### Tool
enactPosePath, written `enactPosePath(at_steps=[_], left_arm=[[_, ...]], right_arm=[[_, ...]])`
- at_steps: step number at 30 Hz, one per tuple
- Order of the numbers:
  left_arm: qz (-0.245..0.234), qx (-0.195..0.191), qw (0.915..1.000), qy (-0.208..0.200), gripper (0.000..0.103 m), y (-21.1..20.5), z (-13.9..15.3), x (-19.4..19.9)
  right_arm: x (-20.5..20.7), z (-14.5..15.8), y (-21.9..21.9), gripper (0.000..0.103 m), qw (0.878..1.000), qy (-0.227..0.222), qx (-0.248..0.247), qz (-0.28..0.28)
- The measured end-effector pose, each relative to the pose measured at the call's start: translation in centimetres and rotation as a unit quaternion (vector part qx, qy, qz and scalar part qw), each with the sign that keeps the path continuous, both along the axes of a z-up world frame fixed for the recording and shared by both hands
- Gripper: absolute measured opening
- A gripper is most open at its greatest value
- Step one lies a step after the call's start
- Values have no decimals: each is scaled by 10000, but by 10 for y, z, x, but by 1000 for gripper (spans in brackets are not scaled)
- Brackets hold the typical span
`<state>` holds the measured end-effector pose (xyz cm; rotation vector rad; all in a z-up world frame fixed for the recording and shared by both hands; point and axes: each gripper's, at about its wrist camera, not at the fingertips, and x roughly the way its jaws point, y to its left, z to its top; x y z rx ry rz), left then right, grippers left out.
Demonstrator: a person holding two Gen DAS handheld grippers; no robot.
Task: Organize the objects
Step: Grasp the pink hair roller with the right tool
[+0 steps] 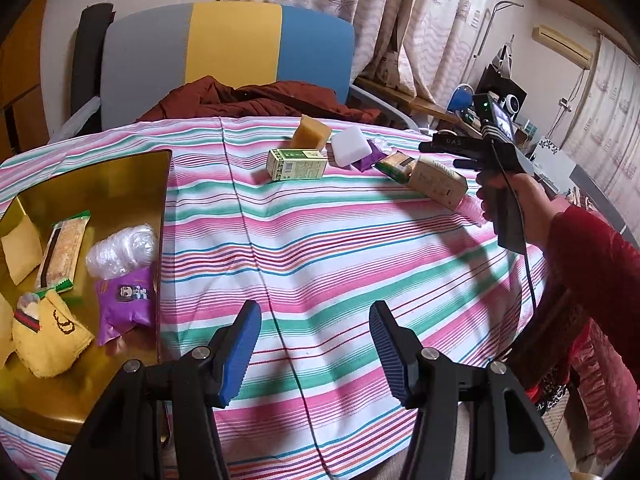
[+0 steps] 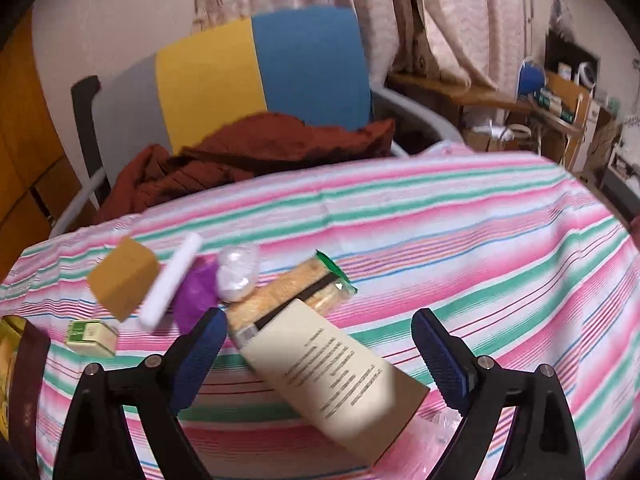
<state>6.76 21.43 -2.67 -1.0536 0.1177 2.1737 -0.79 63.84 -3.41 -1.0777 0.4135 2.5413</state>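
Looking down over a counter (image 1: pixel 360 248) draped in a pink, green and white striped cloth, I have my left gripper (image 1: pixel 316 344) hanging half open with nothing between its blue pads, just right of a gold tray (image 1: pixel 120 176) at the cloth's left edge. Inside the tray lie a wafer pack (image 1: pixel 62 250), a clear wrapped bundle (image 1: pixel 122 250), a purple packet (image 1: pixel 126 302) and a yellow sock (image 1: pixel 50 338). Still loose at the far side of the counter sit a green box (image 1: pixel 297 165), a tan block (image 1: pixel 311 133), a white sponge (image 1: pixel 350 147) and a cream carton (image 1: pixel 438 182). My right gripper (image 2: pixel 316 354) is spread wide and grips nothing; the carton (image 2: pixel 340 376) lies under it, partly between the jaws but untouched, with a second wafer pack (image 2: pixel 288 290) just beyond. That view is blurred. Behind the counter stands a chair (image 1: pixel 232 52) in grey, yellow and blue with a rust-red garment (image 1: pixel 256 98) heaped on it, patterned curtains (image 1: pixel 400 20) behind, and a cluttered desk (image 1: pixel 500 96) at the right.
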Motion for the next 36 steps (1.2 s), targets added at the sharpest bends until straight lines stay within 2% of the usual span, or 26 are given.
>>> enactPosePath(at_steps=[6,10,13,15,17,18,20,23,27,30,33,36], left_arm=[[-76,29,9999,-68,57,7,-3,2],[-127,13,9999,-103,57,10,-6,4],[-134,-18,9998,-127,57,12,-7,4],[-122,-12,9998,-153,57,12,-8,2],[-106,-3,9998,-175,57,12,-10,2],[-100,3,9998,-192,57,13,-10,2],[-120,33,9996,-238,57,16,-11,2],[-196,33,9995,-237,57,21,-11,5],[-301,-9,9993,-215,57,30,-11,8],[-347,-34,9992,-188,57,35,-10,8],[-365,-39,9991,-192,57,42,-9,6],[-372,-45,9992,-163,57,51,-6,2]], right_arm=[[14,-13,-50,94,9967,-30,-300,747],[40,-22,-105,94,9871,171,-827,1359],[72,-22,-132,94,9862,428,-694,1443],[97,-19,-124,94,9908,675,-553,1034],[114,-13,-105,94,9952,802,-201,519],[125,-9,-90,94,9968,791,97,114],[132,-8,-63,94,9967,694,265,-323],[136,-14,-15,94,9949,381,183,-918],[132,-23,13,94,9902,190,-252,-1360],[119,-27,9,94,9868,266,-476,-1526],[103,-32,0,94,9841,27,-265,-1758],[95,-41,1,91,9775,-187,-303,-2078]])
